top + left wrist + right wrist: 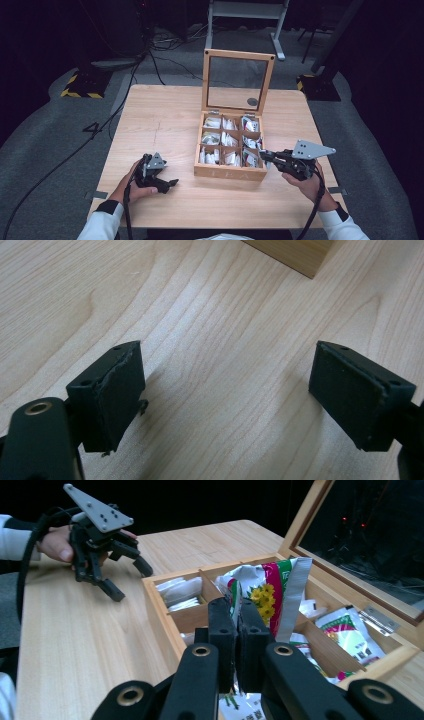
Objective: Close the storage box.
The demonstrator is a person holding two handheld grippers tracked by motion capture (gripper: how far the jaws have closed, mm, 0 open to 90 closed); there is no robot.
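A wooden tea box [230,172] stands on the table with its glass lid [239,54] raised upright. Its compartments hold several tea packets. My right gripper [263,156] reaches over the box's front right corner. In the right gripper view its jaws [236,607] are shut on a silver and white packet [272,597] with yellow flowers and a red stripe, held above the compartments. My left gripper [167,185] rests on the table left of the box. Its jaws [225,390] stand open over bare wood, with a box corner [295,252] beyond. The left gripper [129,580] also appears across the table.
The light wooden table [165,120] has free room left of and behind the box. Black stands with yellow-striped bases [80,90] and cables lie on the grey floor behind, and a metal frame [247,15] stands at the back.
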